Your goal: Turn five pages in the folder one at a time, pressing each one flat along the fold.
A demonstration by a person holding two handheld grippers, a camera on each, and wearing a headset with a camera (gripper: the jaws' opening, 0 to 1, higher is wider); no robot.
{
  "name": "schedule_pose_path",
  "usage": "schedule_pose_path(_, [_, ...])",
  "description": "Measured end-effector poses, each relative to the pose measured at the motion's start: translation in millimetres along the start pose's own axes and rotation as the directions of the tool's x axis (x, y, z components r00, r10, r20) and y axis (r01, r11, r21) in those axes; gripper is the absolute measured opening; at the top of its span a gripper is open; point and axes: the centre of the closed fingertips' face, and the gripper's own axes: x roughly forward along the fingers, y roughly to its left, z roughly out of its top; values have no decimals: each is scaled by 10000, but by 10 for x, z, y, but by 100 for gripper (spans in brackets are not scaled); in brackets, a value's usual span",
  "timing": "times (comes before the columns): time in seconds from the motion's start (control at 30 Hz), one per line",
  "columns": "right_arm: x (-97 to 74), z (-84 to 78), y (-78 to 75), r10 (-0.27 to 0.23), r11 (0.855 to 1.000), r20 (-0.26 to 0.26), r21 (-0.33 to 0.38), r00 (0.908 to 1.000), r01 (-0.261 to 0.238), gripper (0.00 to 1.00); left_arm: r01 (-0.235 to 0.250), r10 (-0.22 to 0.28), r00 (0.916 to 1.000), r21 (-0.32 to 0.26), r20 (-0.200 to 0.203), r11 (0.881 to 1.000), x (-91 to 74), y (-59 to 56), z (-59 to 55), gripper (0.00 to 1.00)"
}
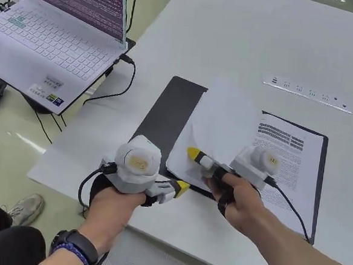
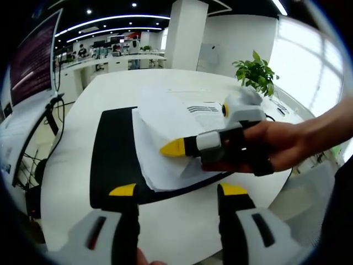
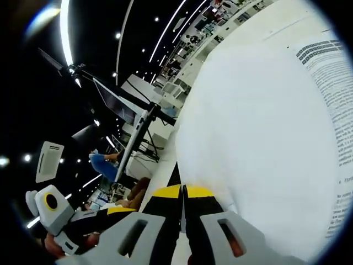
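Under the raised page (image 1: 223, 120), the folder (image 1: 169, 111) partly hides.

Three cameras, all trained on one open black folder (image 1: 165, 113) of white printed sheets!
Head view looks steeply down from above and behind, taking in the wide white table (image 1: 231, 39). Left gripper view sits low at the near edge, facing across the folder toward the right gripper (image 2: 172, 148). Right gripper view hugs the paper, facing leftward, catching the left gripper (image 3: 118, 211). All three share the sheets.
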Motion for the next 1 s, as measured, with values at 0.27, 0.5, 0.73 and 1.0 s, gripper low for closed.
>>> schedule_pose_path(0.27, [113, -145, -198, -428, 9986, -483, 286, 9979, 442, 0, -21, 21, 10000, -237, 15, 9997, 14, 25, -9, 57])
schedule_pose_path(0.5, [144, -138, -243, -484, 9969, -470, 598, 9977, 512, 0, -66, 65, 10000, -418, -34, 9991, 30, 63, -39, 57])
schedule_pose_path(0.73, [145, -115, -180, -310, 9983, -262, 481, 9992, 322, 5, -61, 57, 10000, -515, -77, 9987, 63, 69, -50, 56])
schedule_pose_path(1.0, [125, -102, -21, 331, 9972, -365, 689, 9988, -305, 24, 81, -85, 9999, -393, -101, 9992, 99, 17, -35, 55])
